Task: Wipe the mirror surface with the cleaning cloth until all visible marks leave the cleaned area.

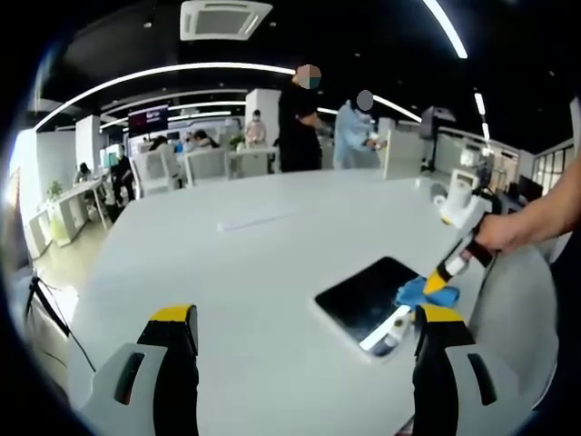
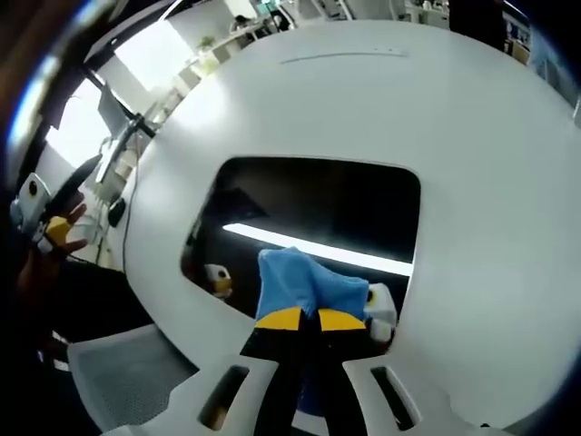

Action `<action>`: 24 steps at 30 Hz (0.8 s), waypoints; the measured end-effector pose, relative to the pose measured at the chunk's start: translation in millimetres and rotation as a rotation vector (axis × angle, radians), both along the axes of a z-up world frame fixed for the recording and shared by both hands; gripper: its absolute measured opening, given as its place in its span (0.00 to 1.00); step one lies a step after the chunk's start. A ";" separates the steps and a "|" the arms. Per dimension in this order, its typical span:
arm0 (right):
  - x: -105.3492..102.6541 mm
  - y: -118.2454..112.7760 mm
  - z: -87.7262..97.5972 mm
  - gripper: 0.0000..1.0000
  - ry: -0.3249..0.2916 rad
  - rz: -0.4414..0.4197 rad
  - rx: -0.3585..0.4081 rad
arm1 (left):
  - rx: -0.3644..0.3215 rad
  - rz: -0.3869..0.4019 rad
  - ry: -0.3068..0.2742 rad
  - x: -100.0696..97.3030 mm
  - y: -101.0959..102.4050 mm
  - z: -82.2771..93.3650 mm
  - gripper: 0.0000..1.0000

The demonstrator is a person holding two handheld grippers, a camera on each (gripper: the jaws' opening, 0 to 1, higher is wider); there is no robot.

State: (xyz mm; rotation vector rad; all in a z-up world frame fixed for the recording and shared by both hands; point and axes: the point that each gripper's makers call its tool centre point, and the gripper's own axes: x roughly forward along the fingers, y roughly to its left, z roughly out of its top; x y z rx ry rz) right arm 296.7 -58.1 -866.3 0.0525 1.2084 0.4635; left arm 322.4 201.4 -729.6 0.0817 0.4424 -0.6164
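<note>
Right gripper (image 2: 302, 316), jaws pressed together on the blue cloth (image 2: 304, 283), holds it against the near edge of the dark mirror (image 2: 318, 209), which lies flat on the white table (image 2: 490, 145) and reflects a bright ceiling light. Left gripper (image 1: 304, 318), jaws spread wide and holding nothing, hovers over the table (image 1: 227, 272) beside the mirror (image 1: 363, 295); here the right gripper (image 1: 438, 283) and cloth (image 1: 416, 292) sit at the mirror's right edge.

An open-plan office: desks (image 1: 204, 163), seated workers (image 1: 120, 168), ceiling strip lights (image 1: 172, 73).
</note>
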 end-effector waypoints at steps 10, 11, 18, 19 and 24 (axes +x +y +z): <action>1.5 -13.4 -0.1 0.00 0.000 -0.024 -0.009 | 0.001 0.003 -0.003 0.0 2.8 1.2 1.00; 2.2 -15.7 0.1 0.00 -0.001 -0.027 -0.011 | 0.000 0.003 -0.004 0.2 3.0 1.4 1.00; 4.1 -27.1 0.6 0.00 0.000 -0.049 -0.019 | -0.003 0.004 -0.003 0.9 2.5 0.4 1.00; 4.2 -27.7 0.3 0.00 0.000 -0.049 -0.020 | -0.004 0.005 -0.003 1.1 2.2 0.0 1.00; 5.1 -27.4 -0.3 0.00 0.002 -0.051 -0.022 | -0.006 0.001 -0.003 1.2 -0.3 0.0 1.00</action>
